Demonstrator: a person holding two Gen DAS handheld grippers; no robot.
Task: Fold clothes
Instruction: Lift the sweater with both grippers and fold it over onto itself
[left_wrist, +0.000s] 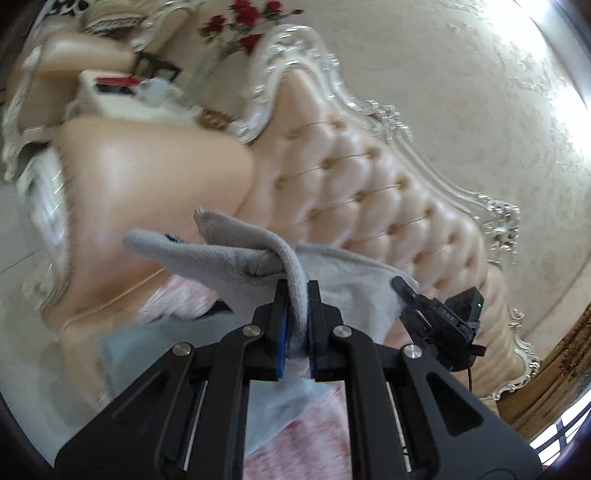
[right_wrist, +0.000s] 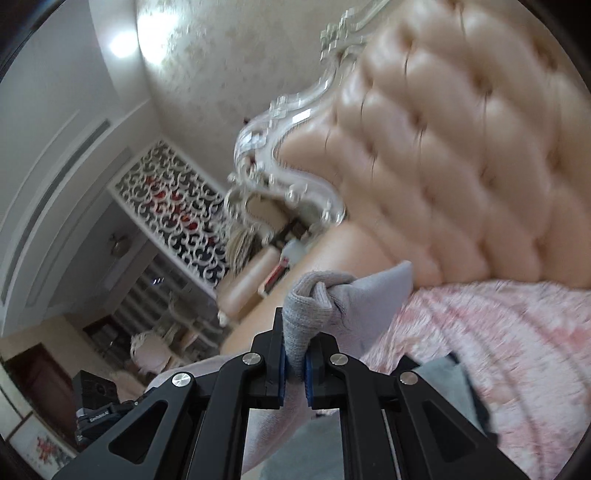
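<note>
A grey knitted garment (left_wrist: 221, 258) is lifted over the sofa seat. My left gripper (left_wrist: 297, 291) is shut on a bunched ribbed edge of it, which runs down between the blue pads. In the left wrist view my right gripper (left_wrist: 400, 286) shows at the right, at the cloth's far edge. In the right wrist view my right gripper (right_wrist: 294, 328) is shut on another ribbed fold of the grey garment (right_wrist: 369, 299), which bulges up above the jaws. The cloth hangs below both grippers; its lower part is hidden by them.
A tufted peach leather sofa back (left_wrist: 369, 177) with a silver carved frame (left_wrist: 495, 214) stands behind. A pink mottled cover (right_wrist: 498, 339) lies on the seat, with a dark grey cloth (right_wrist: 447, 373) on it. A white side table (left_wrist: 110, 96) and a lattice cabinet (right_wrist: 170, 192) are at the left.
</note>
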